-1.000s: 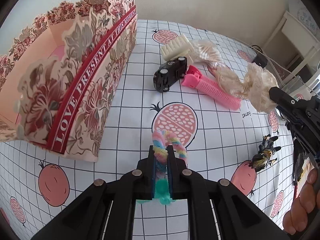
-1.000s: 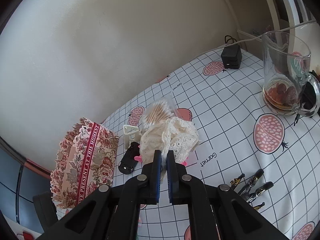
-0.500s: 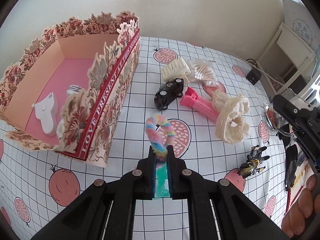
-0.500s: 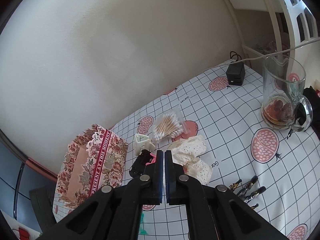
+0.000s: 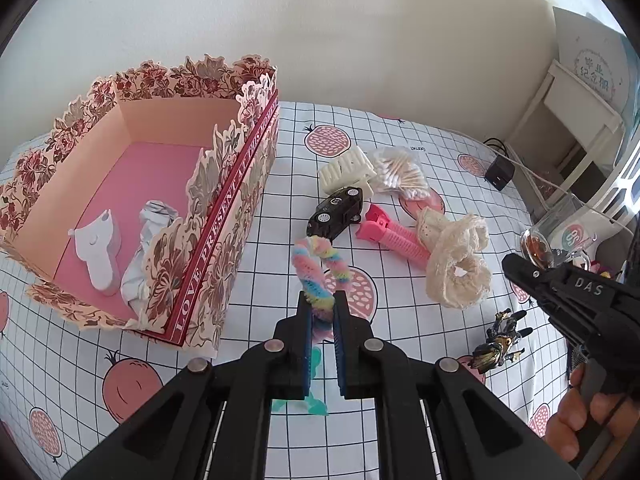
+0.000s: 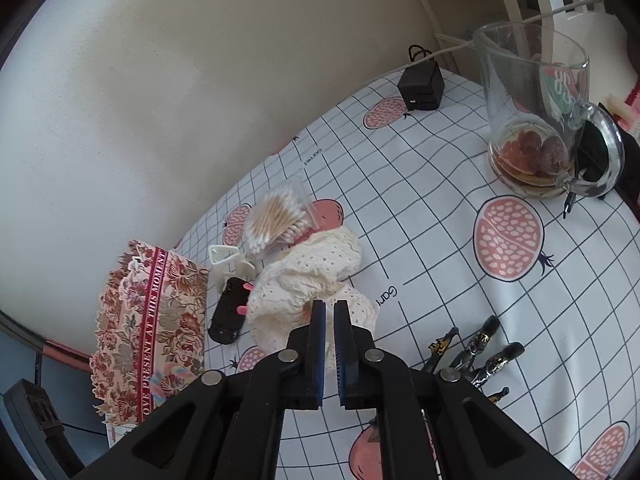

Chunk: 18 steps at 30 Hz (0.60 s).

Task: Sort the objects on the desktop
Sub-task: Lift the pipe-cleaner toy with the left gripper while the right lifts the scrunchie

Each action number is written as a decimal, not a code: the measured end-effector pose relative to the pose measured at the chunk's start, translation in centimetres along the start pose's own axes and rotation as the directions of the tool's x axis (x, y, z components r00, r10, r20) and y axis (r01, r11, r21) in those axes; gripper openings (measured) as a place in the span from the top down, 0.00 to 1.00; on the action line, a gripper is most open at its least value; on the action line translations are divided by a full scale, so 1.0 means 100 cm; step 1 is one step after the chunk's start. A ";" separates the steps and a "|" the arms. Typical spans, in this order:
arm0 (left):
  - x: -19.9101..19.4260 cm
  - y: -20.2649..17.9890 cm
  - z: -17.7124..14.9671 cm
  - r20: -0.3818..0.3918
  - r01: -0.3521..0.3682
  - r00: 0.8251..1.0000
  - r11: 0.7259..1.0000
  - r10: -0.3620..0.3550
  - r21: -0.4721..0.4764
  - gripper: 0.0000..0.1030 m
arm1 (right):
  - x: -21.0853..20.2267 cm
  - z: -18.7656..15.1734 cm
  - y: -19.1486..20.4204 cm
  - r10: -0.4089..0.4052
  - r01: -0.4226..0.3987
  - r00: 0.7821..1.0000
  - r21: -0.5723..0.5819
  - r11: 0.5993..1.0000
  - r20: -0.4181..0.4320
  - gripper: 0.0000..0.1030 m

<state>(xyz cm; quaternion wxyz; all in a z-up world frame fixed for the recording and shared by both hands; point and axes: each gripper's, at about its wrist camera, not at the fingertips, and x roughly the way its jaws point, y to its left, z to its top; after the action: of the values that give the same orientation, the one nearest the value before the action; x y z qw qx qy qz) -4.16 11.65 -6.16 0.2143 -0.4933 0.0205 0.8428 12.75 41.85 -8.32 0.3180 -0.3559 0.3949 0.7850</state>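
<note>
My left gripper (image 5: pixel 321 300) is shut on a fuzzy rainbow loop (image 5: pixel 316 270) with a teal tail, held above the cloth right of the floral gift box (image 5: pixel 224 216). The box holds a white piece (image 5: pixel 98 256) and a crumpled silver wrapper (image 5: pixel 150 236). My right gripper (image 6: pixel 328 308) is nearly shut and empty, hovering over the cream lace scrunchie (image 6: pixel 308 272), which lies on the cloth (image 5: pixel 456 264). A black toy car (image 5: pixel 336 212), pink clip (image 5: pixel 394 236), cream claw clip (image 5: pixel 346 168) and bag of cotton swabs (image 5: pixel 400 172) lie beyond.
Black-and-gold hair clips (image 5: pixel 498 342) lie at right, also in the right wrist view (image 6: pixel 472 354). A glass mug (image 6: pixel 536 120) with brown liquid and a black charger (image 6: pixel 420 86) stand at the far edge. White shelving (image 5: pixel 568 120) stands beyond the table.
My left gripper has risen and pulled back with the rainbow loop, so the box's inside now shows. My right gripper let go of the lace scrunchie, which now lies on the cloth.
</note>
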 end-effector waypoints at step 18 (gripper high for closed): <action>0.026 0.009 -0.008 -0.046 -0.005 0.999 1.000 0.004 -0.030 0.91 | 0.034 -0.017 -0.001 -0.024 0.024 0.997 -0.007 1.000 -0.077 0.58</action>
<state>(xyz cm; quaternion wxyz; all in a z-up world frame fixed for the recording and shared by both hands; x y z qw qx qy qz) -4.94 11.56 -8.87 0.2044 -0.5157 0.0140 0.8319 11.49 41.24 -11.87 0.3110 -0.3914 0.4001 0.7681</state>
